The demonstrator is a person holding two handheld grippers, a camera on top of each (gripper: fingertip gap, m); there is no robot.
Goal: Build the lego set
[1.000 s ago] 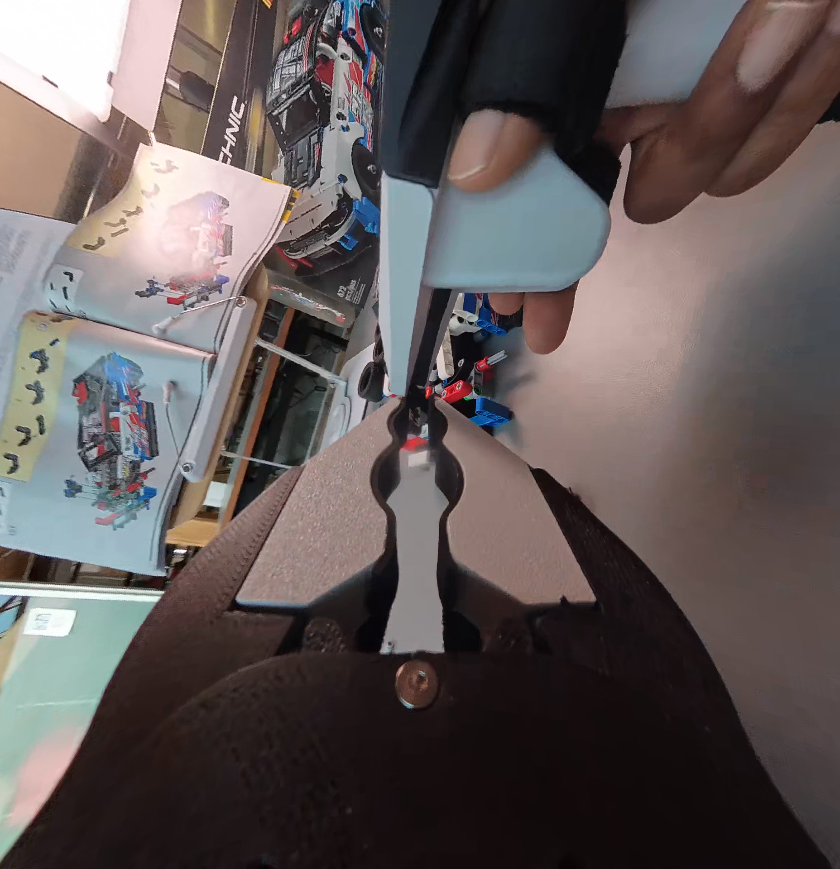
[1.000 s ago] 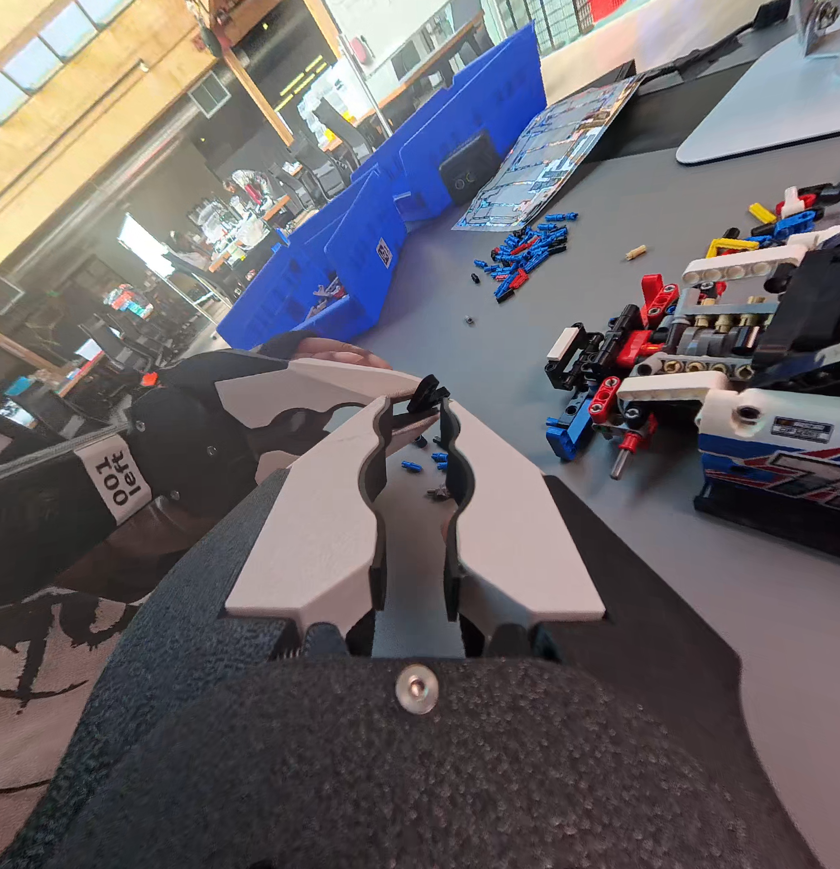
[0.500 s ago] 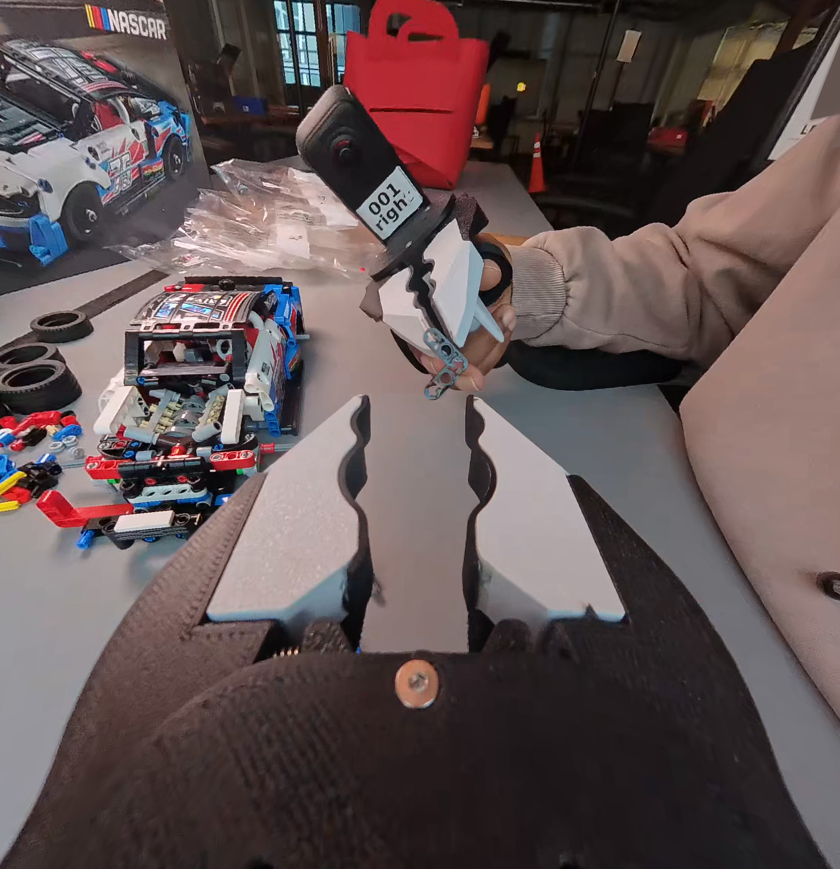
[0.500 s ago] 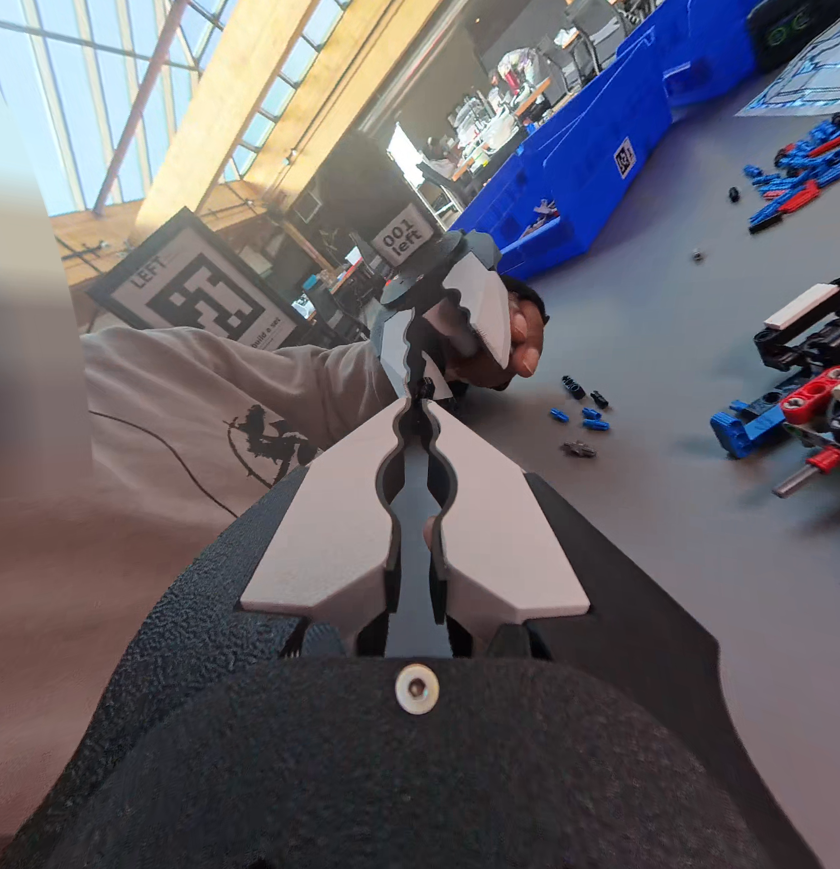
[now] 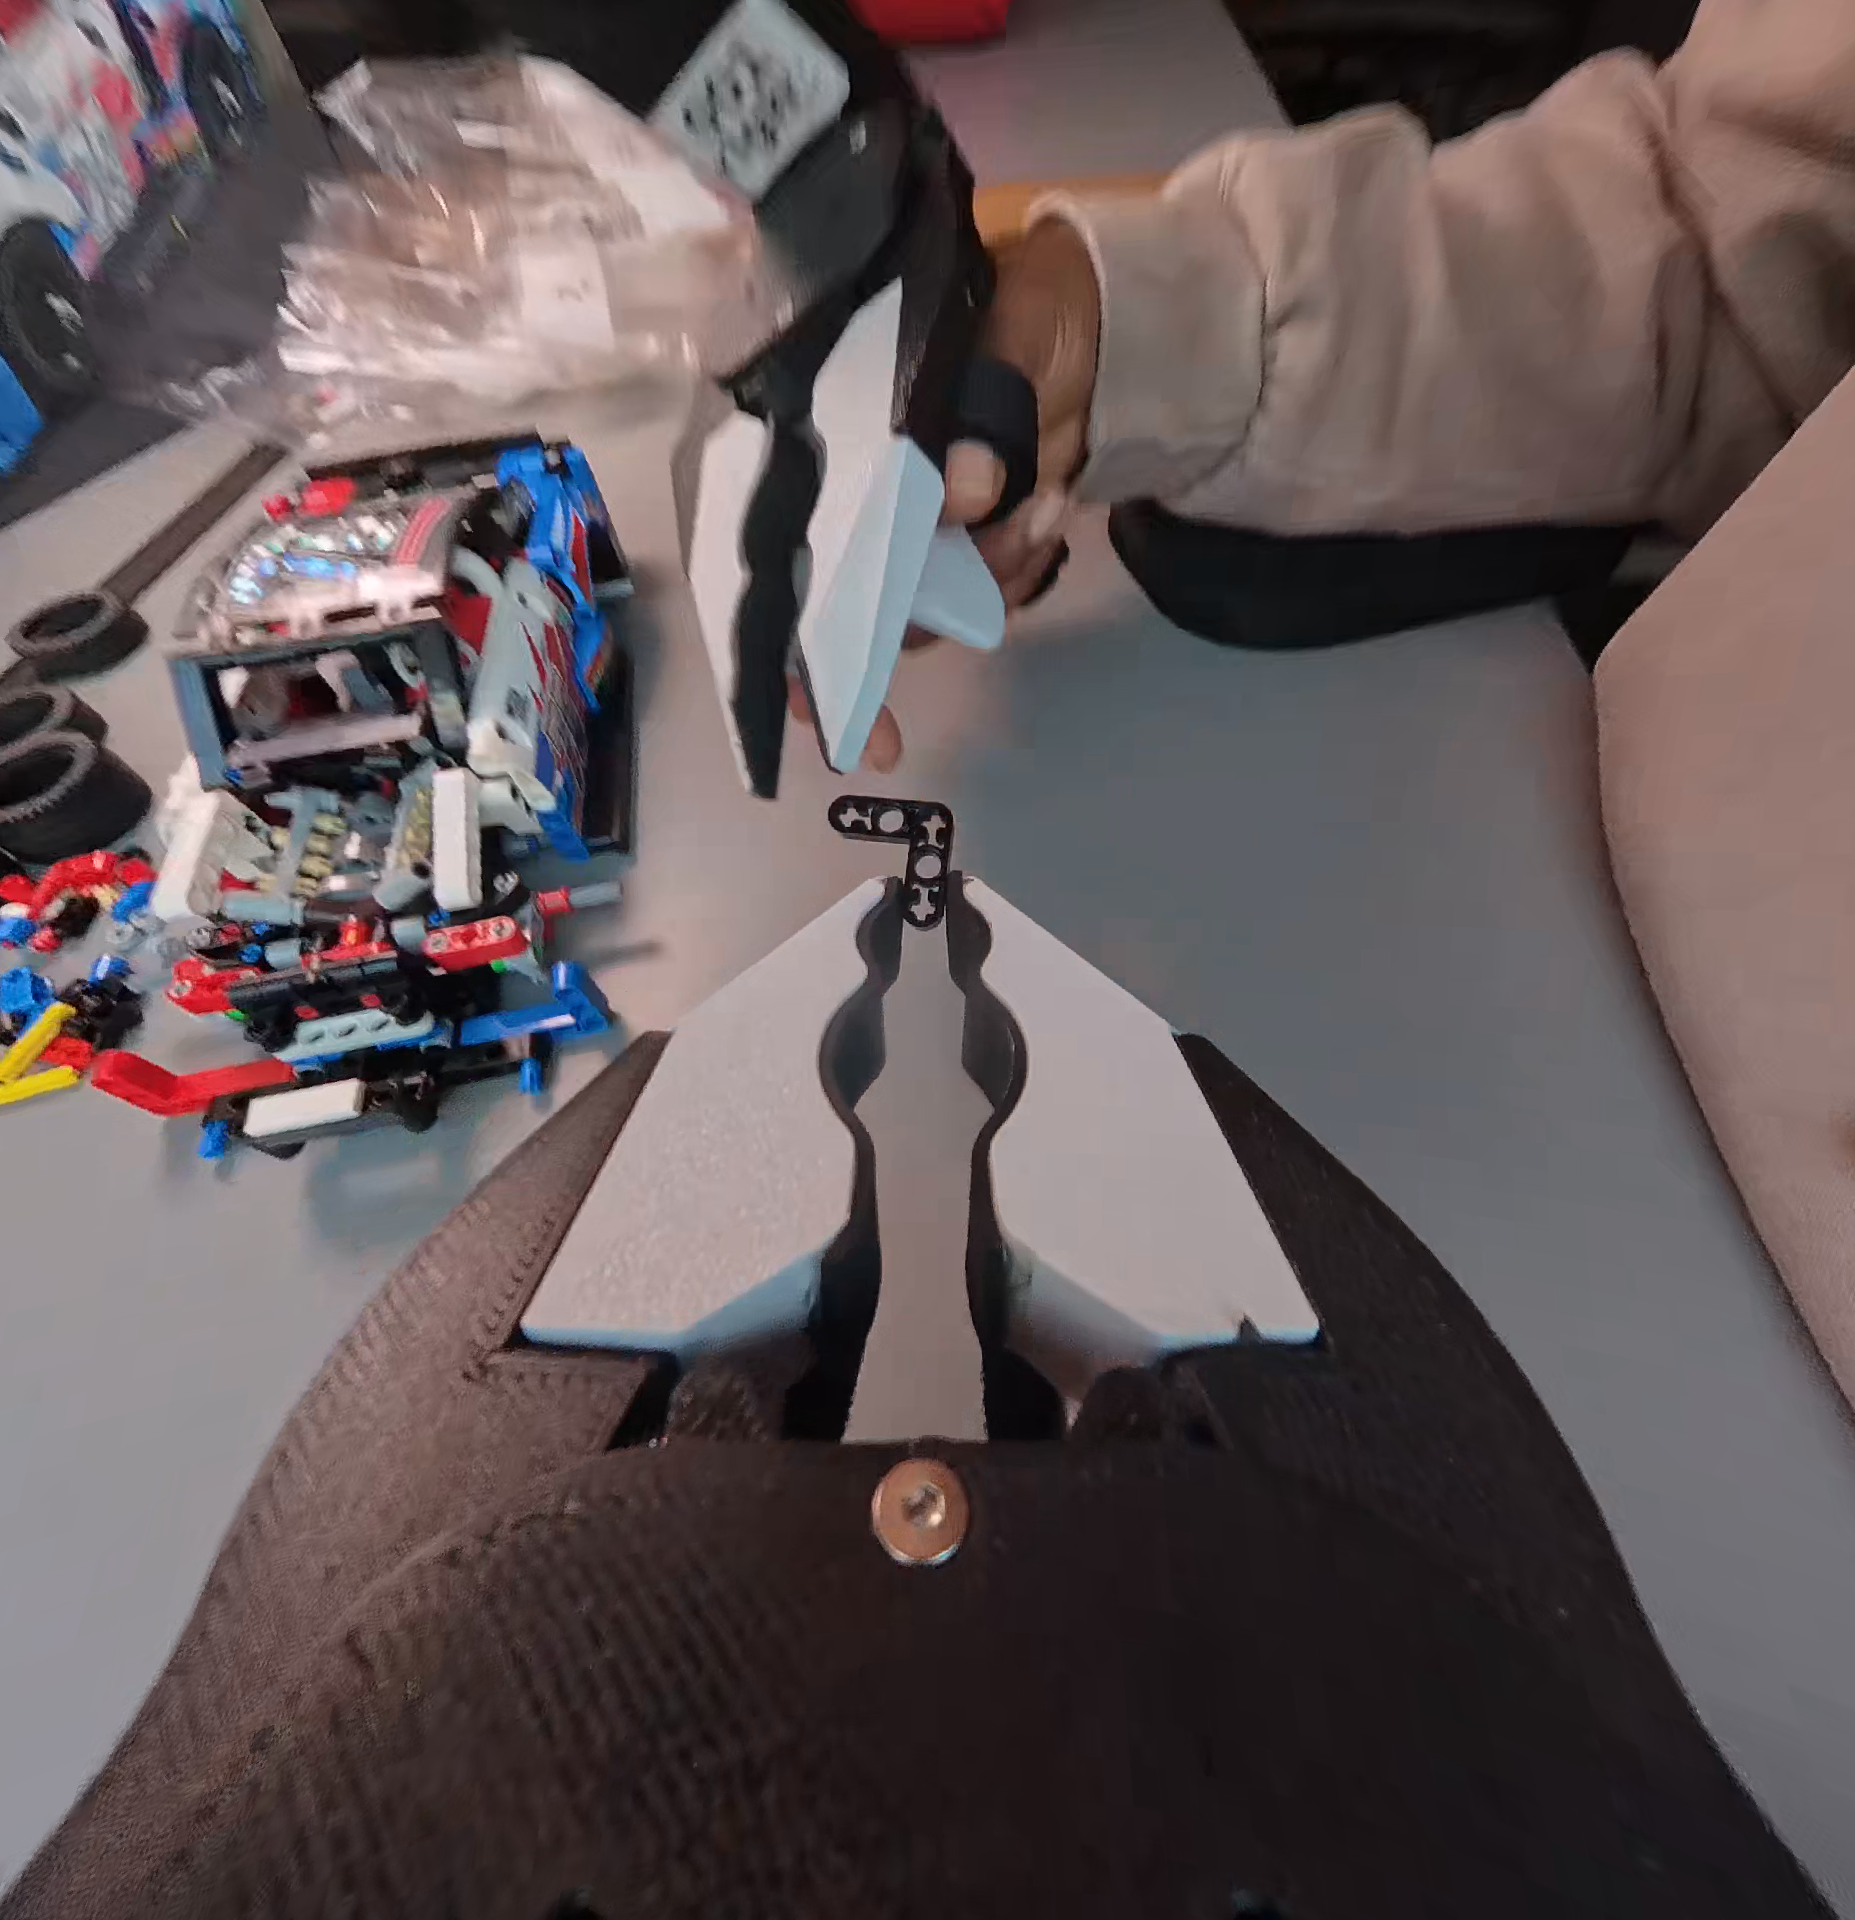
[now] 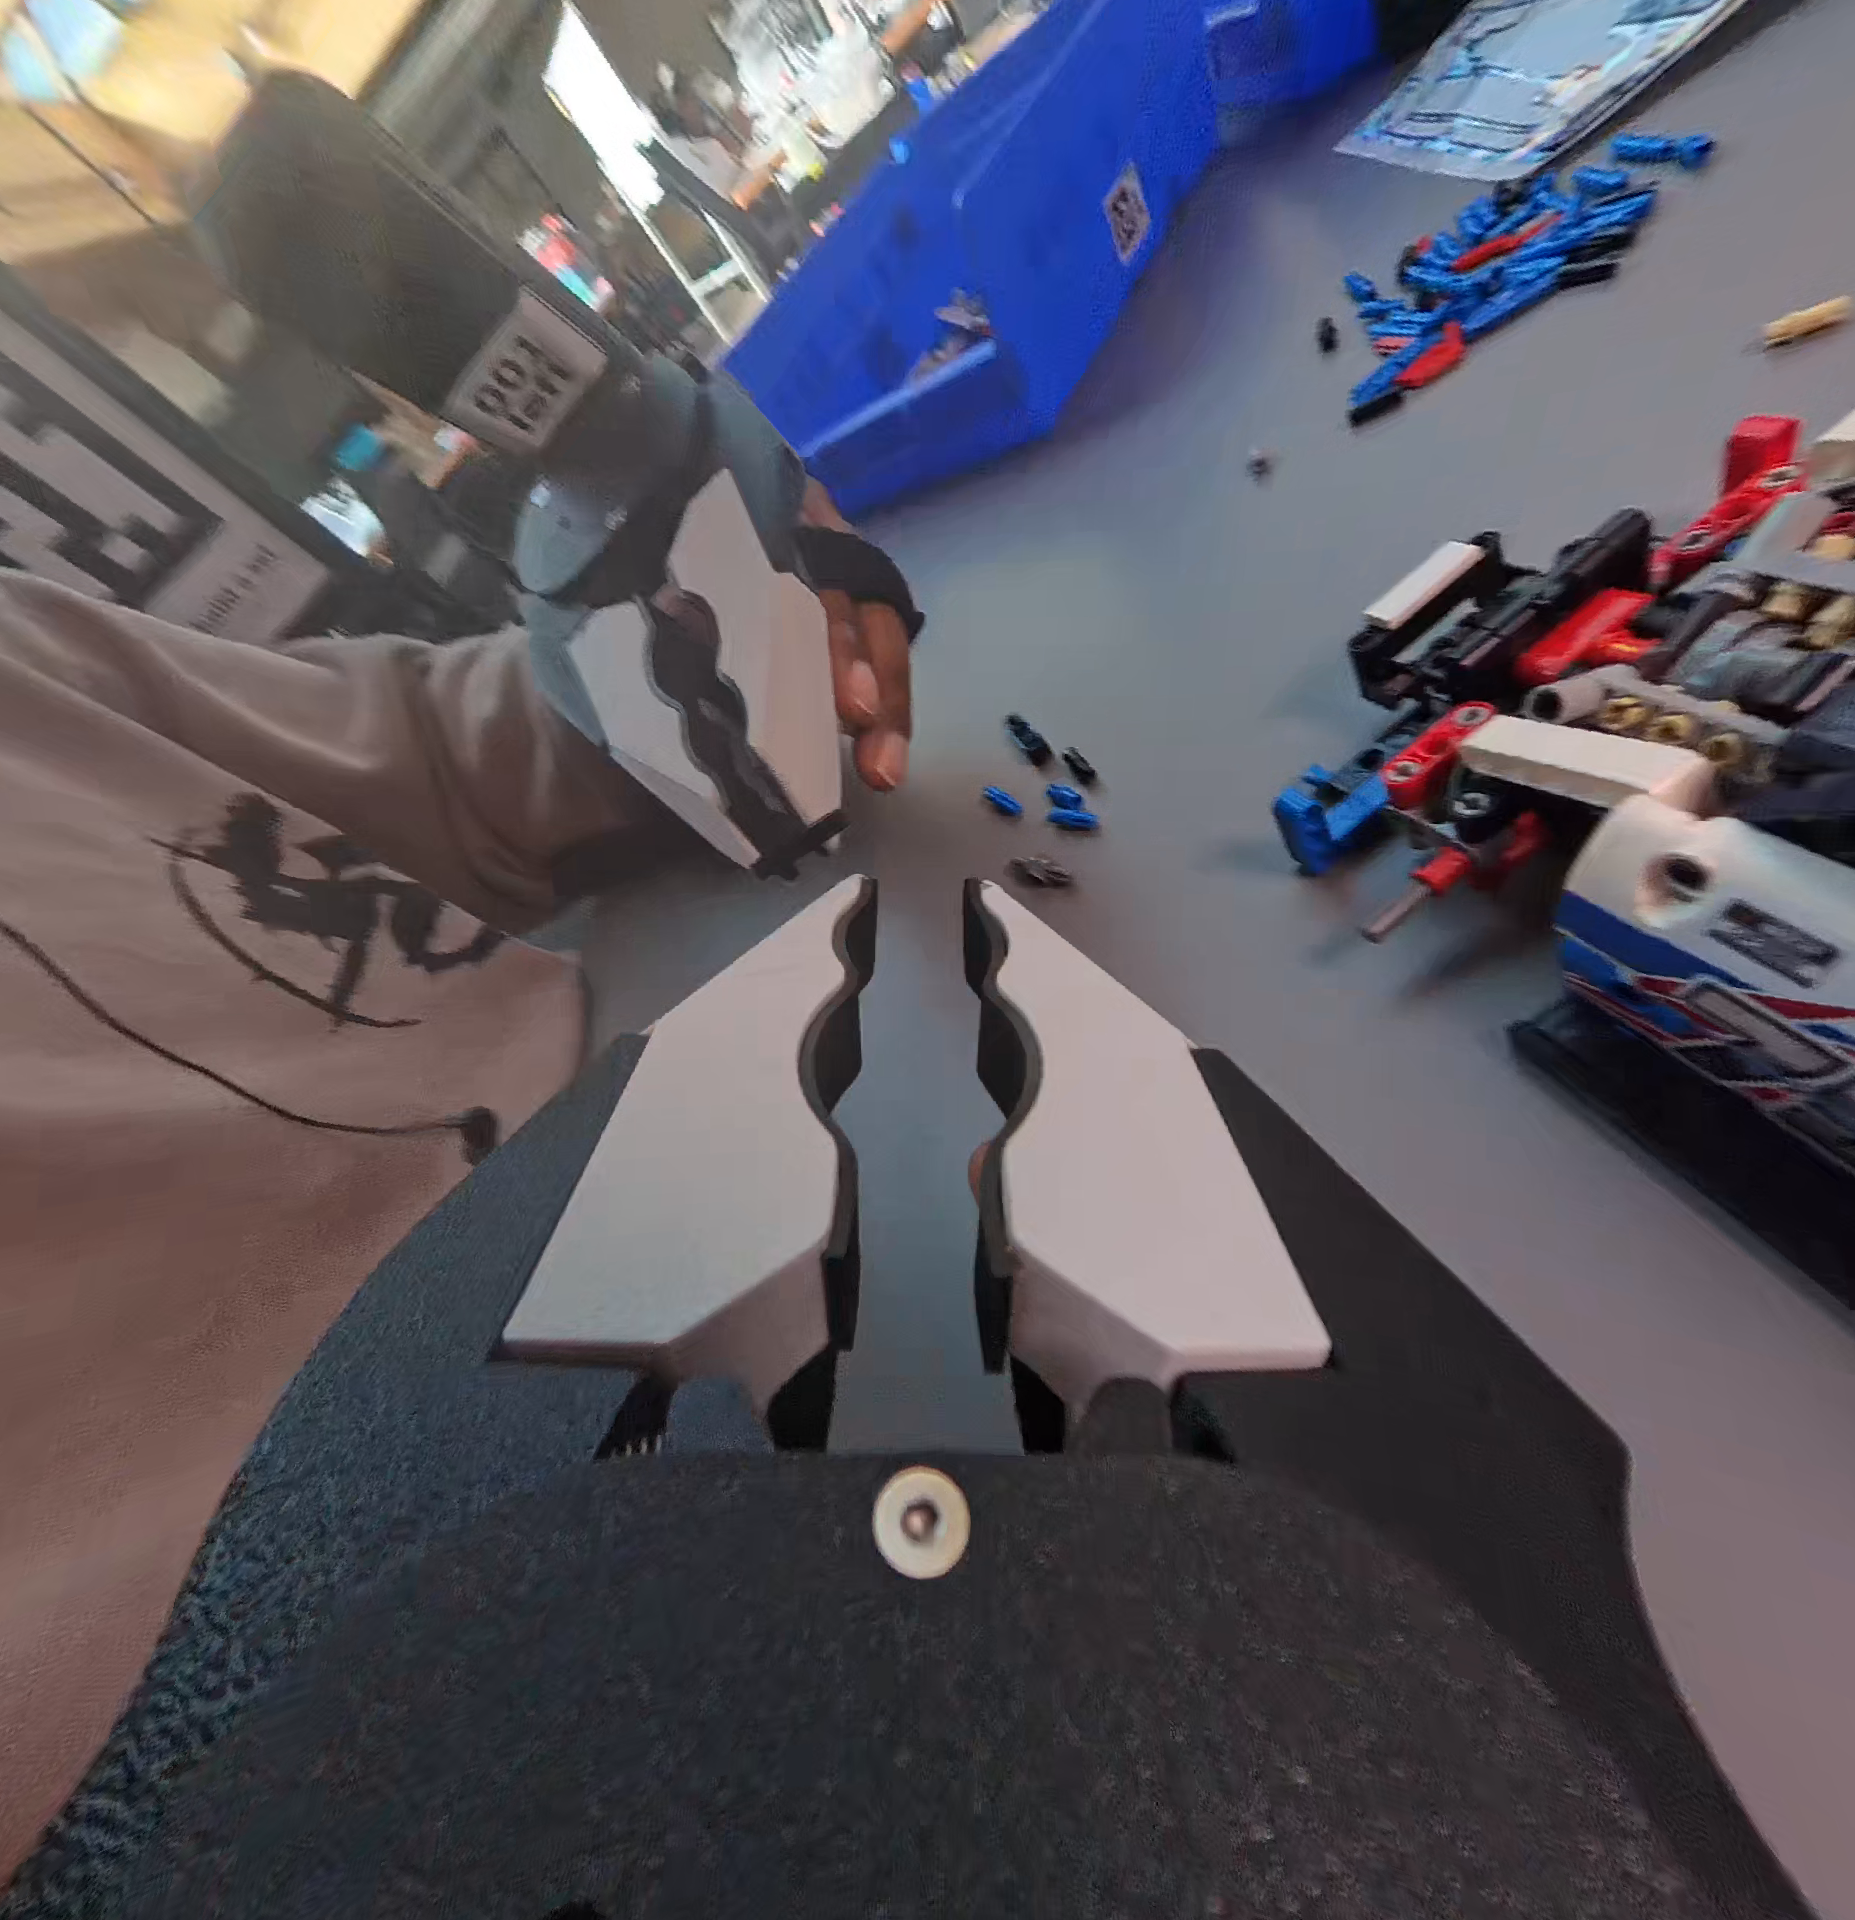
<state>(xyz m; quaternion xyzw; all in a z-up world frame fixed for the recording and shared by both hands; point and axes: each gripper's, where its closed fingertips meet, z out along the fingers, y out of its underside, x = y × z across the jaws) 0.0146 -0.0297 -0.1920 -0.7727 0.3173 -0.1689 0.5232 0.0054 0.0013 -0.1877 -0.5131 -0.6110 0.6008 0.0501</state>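
My left gripper (image 5: 923, 885) is shut on the lower end of a black L-shaped beam (image 5: 890, 818), which sticks up from its tips above the grey table (image 5: 1266, 935). The right gripper (image 5: 798, 774) hangs just above the beam, tips down, holding nothing. In the right wrist view my right gripper (image 6: 918, 885) is open and empty, and the left gripper (image 6: 793, 847) sits just ahead to its left with the black piece at its tips. The partly built blue, white and red car (image 5: 403, 727) stands on the left, also seen in the right wrist view (image 6: 1650, 790).
Black tyres (image 5: 40, 769) and loose coloured pieces (image 5: 50, 997) lie left of the car. A crumpled plastic bag (image 5: 507, 239) lies behind it. Small blue pins (image 6: 1048, 800), a pile of pins (image 6: 1494, 260) and blue bins (image 6: 1006, 260) lie beyond. A person's beige sleeve (image 5: 1422, 312) reaches in. Left and right tips are no more than a few centimetres apart.
The L-shaped beam has passed from the right gripper to the left. The left gripper has shut on it. The right gripper has opened and tipped downward above it.
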